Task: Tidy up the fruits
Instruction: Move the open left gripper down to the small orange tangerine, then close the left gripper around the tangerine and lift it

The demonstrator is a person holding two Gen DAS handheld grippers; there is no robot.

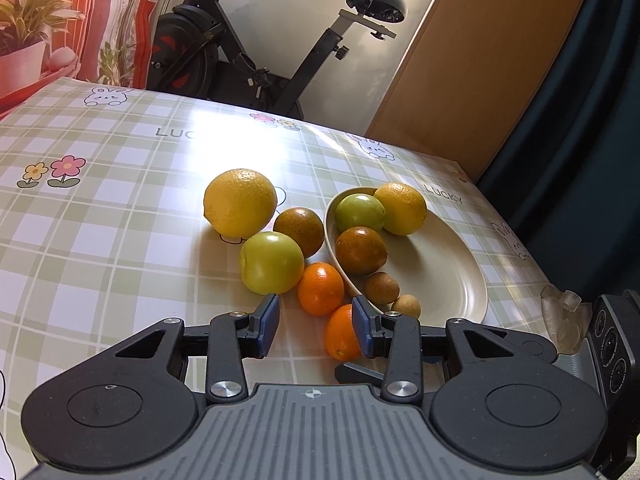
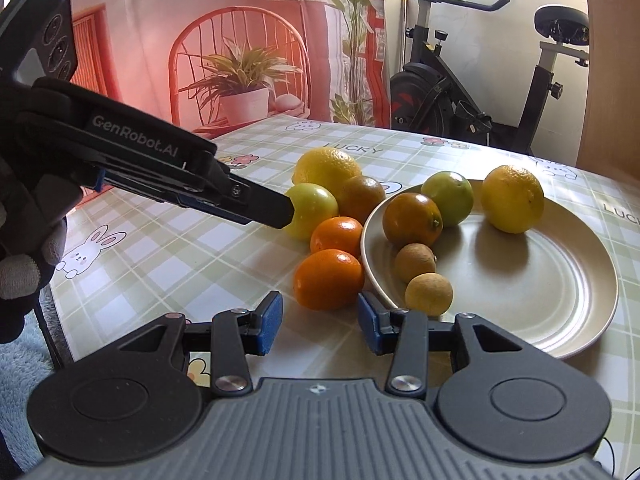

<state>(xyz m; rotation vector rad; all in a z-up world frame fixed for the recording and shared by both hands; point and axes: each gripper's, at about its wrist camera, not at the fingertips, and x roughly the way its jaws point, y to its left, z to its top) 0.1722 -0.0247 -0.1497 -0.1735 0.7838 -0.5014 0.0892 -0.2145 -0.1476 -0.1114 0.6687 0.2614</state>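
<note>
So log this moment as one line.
left gripper: open, over the loose oranges | right gripper: open, near orange | plate: five fruits | table: five fruits

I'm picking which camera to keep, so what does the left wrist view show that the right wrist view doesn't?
Only the left wrist view: the left claw head-on, jaws open, the nearest orange by its right pad.

Only the right wrist view: the right claw, open, and the left claw from the side, reaching toward the green fruit.

Both: the plate holding five fruits, five more beside it, and the exercise bike.
</note>
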